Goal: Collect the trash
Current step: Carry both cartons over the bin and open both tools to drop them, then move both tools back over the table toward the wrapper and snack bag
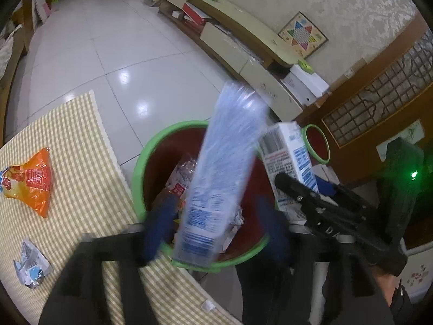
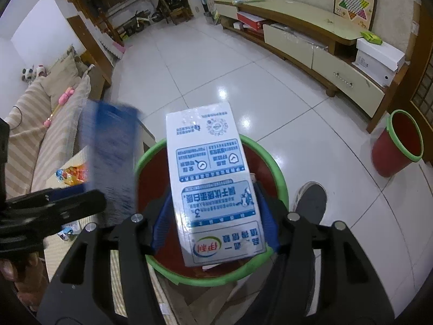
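A red bin with a green rim (image 1: 140, 168) stands by the table, with trash inside; it also shows in the right wrist view (image 2: 278, 178). My left gripper (image 1: 213, 216) is open above the bin, and a blurred blue-white milk carton (image 1: 224, 162) stands between its fingers without touching them. My right gripper (image 2: 215, 214) is shut on a white and blue milk carton (image 2: 211, 178), held over the bin; this carton shows in the left wrist view (image 1: 289, 159). An orange snack wrapper (image 1: 32, 181) and a crumpled silver wrapper (image 1: 31, 266) lie on the checked tablecloth (image 1: 81, 162).
A second red bin with a green rim (image 2: 397, 146) stands on the tiled floor near a wooden door. A long TV cabinet (image 2: 311, 43) runs along the wall. A sofa (image 2: 48, 113) is at the left. A shoe (image 2: 311, 200) is beside the near bin.
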Demonstrator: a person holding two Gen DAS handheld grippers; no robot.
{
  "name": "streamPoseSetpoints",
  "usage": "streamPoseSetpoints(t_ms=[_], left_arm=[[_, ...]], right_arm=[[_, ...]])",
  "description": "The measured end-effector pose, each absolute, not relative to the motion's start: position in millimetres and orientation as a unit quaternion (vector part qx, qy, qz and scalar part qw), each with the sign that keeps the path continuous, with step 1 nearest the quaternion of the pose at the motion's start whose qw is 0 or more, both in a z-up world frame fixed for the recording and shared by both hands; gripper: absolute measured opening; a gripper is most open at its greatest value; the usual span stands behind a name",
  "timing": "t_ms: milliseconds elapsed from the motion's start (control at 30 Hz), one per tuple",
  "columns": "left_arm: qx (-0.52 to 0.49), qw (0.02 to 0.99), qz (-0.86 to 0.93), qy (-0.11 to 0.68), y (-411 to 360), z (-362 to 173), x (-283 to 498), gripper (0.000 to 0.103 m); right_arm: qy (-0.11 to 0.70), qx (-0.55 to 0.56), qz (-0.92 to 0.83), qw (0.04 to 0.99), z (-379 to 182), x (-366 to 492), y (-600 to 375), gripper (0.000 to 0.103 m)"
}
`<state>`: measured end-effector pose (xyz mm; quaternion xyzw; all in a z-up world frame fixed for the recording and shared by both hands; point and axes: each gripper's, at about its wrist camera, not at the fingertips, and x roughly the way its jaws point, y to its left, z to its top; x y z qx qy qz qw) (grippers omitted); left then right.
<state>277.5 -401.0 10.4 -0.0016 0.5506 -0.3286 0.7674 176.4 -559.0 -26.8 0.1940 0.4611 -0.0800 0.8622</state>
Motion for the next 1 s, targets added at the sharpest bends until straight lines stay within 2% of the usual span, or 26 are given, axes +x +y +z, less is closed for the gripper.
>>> streamPoseSetpoints(t_ms=[33, 67, 233, 367, 700, 1000], left_arm=[[-0.004, 0.772, -0.326, 0.546, -397, 12, 278, 0.085], [-0.006, 0.777, -0.321, 0.541, -393, 14, 278, 0.090], [-0.027, 0.792, -0.289, 0.537, -361, 20, 282, 0.095], [-0.024, 0.810, -0.266, 0.522, -332, 31, 280, 0.095], [-0.005, 0.842, -0.213, 0.496, -232, 47, 255, 0.095], [-0.025, 0.851, -0.151, 0.503, -143, 27, 237, 0.095]], right_arm=[[0.464, 0.190, -0.080, 0.861, -27, 177, -558, 0.069], [0.467, 0.187, -0.079, 0.860, -27, 178, -556, 0.074], [0.464, 0.169, -0.079, 0.866, -19, 176, -544, 0.090], [0.456, 0.150, -0.076, 0.874, -8, 178, -530, 0.096], [0.448, 0.105, -0.036, 0.887, 8, 182, -461, 0.098], [0.457, 0.064, 0.010, 0.887, 4, 200, -388, 0.098]])
